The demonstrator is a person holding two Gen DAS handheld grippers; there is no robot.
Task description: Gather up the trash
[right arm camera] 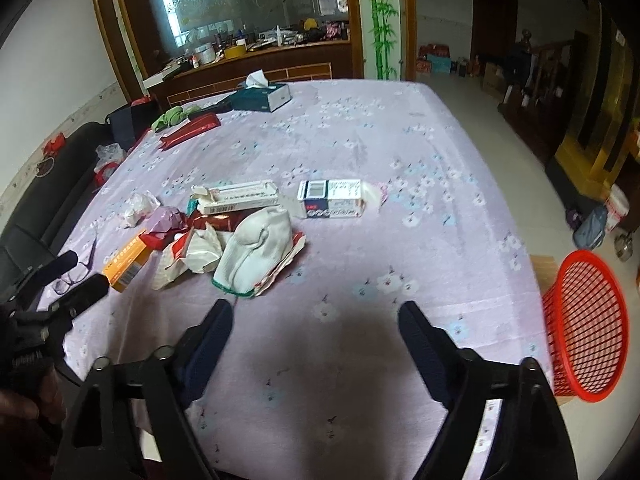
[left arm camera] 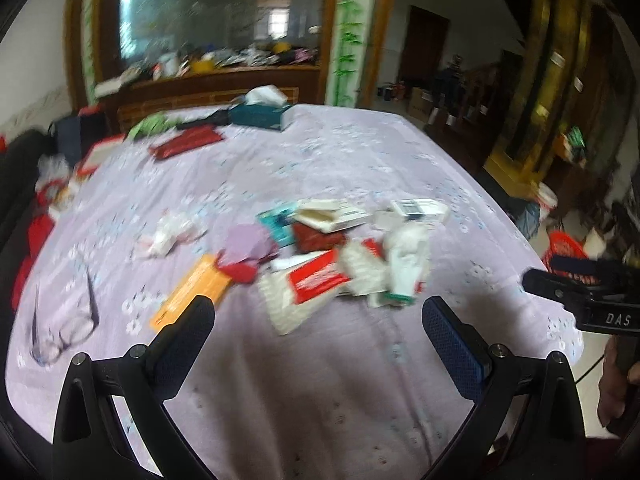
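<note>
Both claws hover empty above the lilac tablecloth (right arm camera: pixel 360 128), fingers spread apart: left gripper (left arm camera: pixel 318 316), then right gripper (right arm camera: pixel 316 316). Ahead of them, slightly leftward, lies the trash pile (right arm camera: pixel 224 240); a white box (right arm camera: pixel 332 199) sits beyond; the red basket (right arm camera: pixel 586 328) stands far right.
</note>
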